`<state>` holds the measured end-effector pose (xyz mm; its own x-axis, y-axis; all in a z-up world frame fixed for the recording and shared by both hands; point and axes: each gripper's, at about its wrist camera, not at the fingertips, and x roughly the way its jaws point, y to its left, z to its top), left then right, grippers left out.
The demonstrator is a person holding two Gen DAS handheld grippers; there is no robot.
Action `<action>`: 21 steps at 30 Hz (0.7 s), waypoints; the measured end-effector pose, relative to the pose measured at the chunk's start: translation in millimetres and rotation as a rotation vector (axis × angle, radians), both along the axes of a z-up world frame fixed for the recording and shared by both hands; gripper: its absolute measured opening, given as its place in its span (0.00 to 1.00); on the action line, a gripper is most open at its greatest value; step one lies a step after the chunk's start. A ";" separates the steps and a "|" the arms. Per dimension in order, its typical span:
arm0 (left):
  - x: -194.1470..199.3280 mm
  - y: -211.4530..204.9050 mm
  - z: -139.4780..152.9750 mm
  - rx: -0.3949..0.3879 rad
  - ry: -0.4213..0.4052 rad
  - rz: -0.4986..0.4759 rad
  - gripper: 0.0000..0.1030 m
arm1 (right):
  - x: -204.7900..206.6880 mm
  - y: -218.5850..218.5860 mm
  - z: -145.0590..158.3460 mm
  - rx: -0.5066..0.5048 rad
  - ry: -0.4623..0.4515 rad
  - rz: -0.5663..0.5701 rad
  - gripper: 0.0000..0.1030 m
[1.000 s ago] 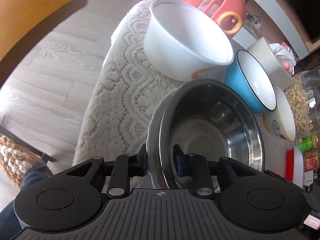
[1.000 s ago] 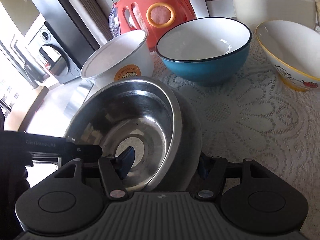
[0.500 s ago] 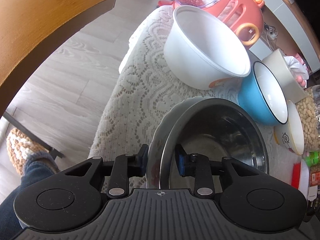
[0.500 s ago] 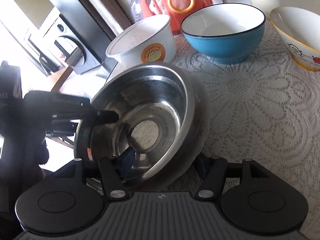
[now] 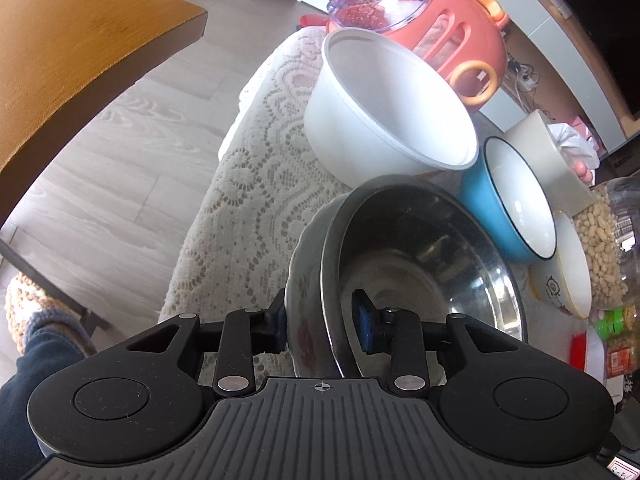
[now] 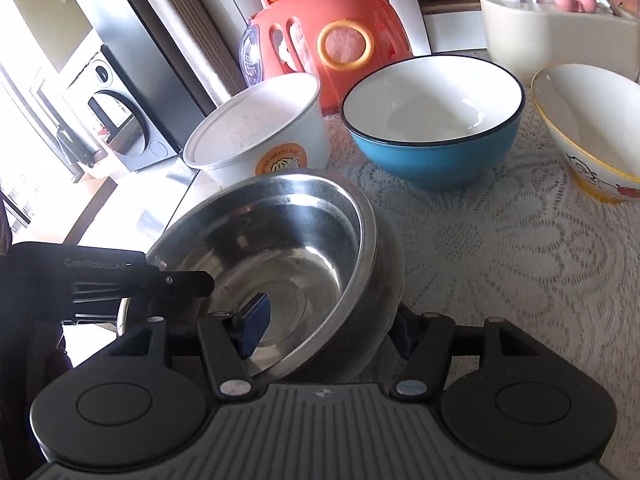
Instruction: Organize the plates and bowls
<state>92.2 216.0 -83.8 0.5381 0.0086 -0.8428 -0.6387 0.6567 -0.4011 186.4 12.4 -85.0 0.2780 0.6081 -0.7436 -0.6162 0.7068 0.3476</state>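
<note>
A steel bowl [image 5: 424,264] sits nested in a floral ceramic bowl [image 5: 306,300]; the stack is tilted. My left gripper [image 5: 322,326] is shut on the near rims of both. My right gripper [image 6: 326,330] is shut across the stack's wall, one pad inside the steel bowl [image 6: 288,256], one outside. The left gripper's finger shows in the right wrist view [image 6: 176,280]. Behind stand a white tub [image 5: 384,120] [image 6: 260,136], a blue bowl [image 5: 516,200] [image 6: 436,128] and a yellow-rimmed bowl [image 5: 568,268] [image 6: 592,128].
A lace cloth [image 6: 520,248] covers the table; its left edge [image 5: 224,216] drops to the wooden floor. An orange plastic carrier [image 6: 332,36] and a cream tissue holder [image 6: 556,36] stand at the back. A jar of peanuts [image 5: 604,240] is right. A wooden tabletop [image 5: 60,60] lies left.
Both grippers have moved with the stacked bowls, first pulling back from the table, then returning toward the row of bowls. The grips are unchanged.
</note>
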 end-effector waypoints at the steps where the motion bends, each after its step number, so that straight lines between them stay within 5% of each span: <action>1: 1.9 -0.3 -2.8 0.005 0.024 0.002 0.33 | 0.3 0.9 -2.9 -0.007 0.006 0.003 0.62; 5: 0.2 -5.1 4.7 0.087 0.005 0.018 0.33 | -6.8 -2.2 -11.2 -0.009 -0.002 0.027 0.61; 11: -10.5 -44.1 75.5 0.456 -0.160 0.070 0.32 | -17.5 -41.5 18.9 0.020 -0.174 0.012 0.61; 13: 2.1 -55.6 90.6 0.405 -0.233 0.021 0.32 | -18.2 -64.2 32.2 0.006 -0.298 -0.042 0.63; 16: 54.6 -78.5 96.9 0.186 -0.284 -0.148 0.32 | -6.8 -98.1 46.4 -0.010 -0.422 -0.184 0.67; 19: 114.7 -109.0 81.1 -0.023 -0.264 -0.284 0.32 | 21.0 -134.6 53.3 0.019 -0.377 -0.309 0.67; 21: 146.2 -128.7 66.8 -0.059 -0.229 -0.312 0.32 | 40.7 -158.5 54.2 0.045 -0.318 -0.369 0.67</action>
<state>238.3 87.3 -17.0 0.6812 -0.2301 -0.6950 -0.3017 0.7768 -0.5528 227.1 -146.1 -30.8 0.6904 0.4558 -0.5618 -0.4079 0.8866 0.2180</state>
